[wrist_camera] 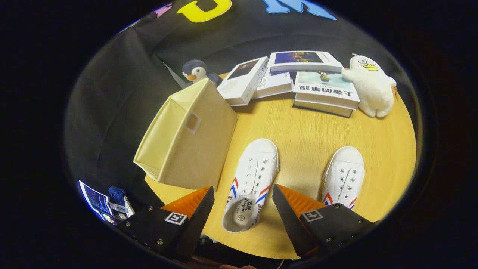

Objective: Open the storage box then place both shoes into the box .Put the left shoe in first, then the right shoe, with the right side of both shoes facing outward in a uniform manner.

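Gripper view, gripper (243, 192) fingers spread over left shoe (251, 183), closed storage box (186, 138) beside

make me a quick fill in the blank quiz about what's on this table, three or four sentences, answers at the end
1. The tool hangs with its fingers ____ above the nearer shoe.
2. The storage box stands with its lid ____.
3. The penguin toy peeks from behind the ____.
4. The white duck toy leans against the ____.

Answers: open; closed; box; books
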### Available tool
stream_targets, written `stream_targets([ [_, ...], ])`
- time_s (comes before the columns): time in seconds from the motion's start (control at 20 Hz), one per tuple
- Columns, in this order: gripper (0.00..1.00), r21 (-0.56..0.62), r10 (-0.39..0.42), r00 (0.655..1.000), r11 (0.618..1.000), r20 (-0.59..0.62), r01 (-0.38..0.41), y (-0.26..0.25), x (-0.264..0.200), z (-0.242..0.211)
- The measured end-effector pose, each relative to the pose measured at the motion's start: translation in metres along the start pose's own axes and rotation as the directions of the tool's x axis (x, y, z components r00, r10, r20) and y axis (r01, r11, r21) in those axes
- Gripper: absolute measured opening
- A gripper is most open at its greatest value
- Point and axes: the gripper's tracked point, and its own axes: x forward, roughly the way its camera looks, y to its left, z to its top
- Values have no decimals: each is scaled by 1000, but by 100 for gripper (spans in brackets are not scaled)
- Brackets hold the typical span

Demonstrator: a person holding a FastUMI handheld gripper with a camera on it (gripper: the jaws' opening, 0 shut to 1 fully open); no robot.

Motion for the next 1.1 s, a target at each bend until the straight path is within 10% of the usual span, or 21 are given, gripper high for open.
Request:
stream_targets([
  [0.55,70,-14,-19,980,1000,-198,17,-24,70,-52],
  [0.65,36,1,-22,978,1000,-206,23,-21,71,-54],
  [0.85,9,100,-2,987,995,-159,18,-27,59,-44],
  [1.1,4,183,51,986,983,-156,-21,-17,39,-34],
])
